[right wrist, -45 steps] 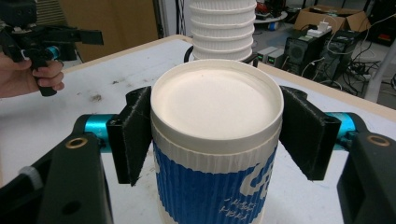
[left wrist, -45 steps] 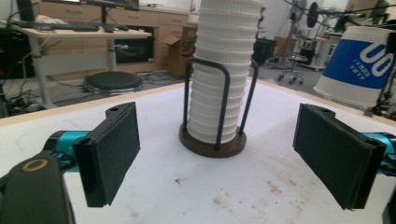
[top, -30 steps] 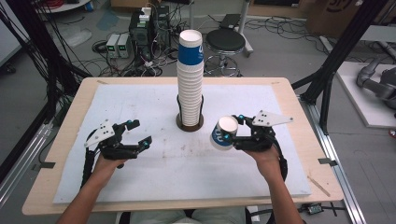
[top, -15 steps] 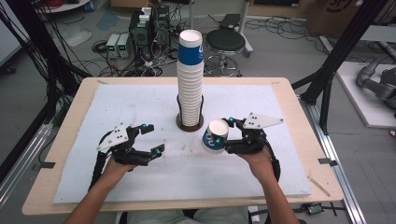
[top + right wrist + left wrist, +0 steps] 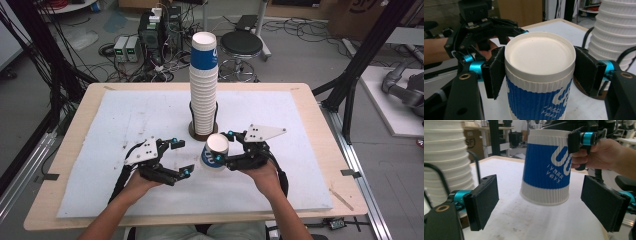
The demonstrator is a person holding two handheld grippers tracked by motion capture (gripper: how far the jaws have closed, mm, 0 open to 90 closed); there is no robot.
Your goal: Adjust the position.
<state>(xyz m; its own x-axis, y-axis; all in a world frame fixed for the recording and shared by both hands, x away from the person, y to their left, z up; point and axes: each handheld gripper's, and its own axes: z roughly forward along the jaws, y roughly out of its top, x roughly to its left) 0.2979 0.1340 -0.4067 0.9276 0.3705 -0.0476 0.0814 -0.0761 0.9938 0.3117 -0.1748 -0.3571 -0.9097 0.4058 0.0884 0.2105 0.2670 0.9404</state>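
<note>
Both hand-held grippers nearer, cup (image 5: pixel 215 152) (blue-white logo), writing illegible

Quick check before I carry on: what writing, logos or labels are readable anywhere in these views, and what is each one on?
"SF" inside a ring: on the cardboard box in the background of the left gripper view.
White looped logo, no letters: on the blue band of the paper cup.
Two lines of small white print under that logo: too blurred to read.
Top cup of the stack: white mark on its blue band, too small to read.
</note>
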